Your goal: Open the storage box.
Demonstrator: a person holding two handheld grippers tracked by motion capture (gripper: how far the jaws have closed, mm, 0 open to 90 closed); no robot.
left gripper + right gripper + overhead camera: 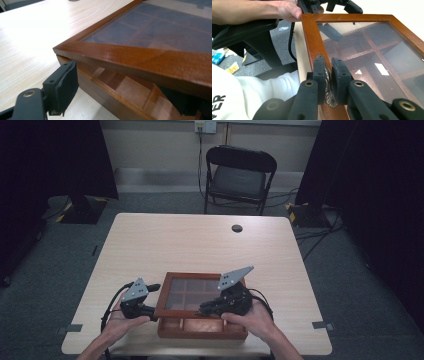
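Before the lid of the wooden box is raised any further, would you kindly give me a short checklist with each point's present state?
1. Right tongs grip the metal clasp on the lid's front edge: ok, pads pressed on it.
2. Lid is off the box: ok, a gap shows at the front, compartments visible beneath.
3. Left tongs steady the box: not ok, they stand open at its left corner, one pad beside the wall without pressing.
4. Room behind the lid to swing: ok, bare table there.
5. Hinges at the back sound: cannot tell.
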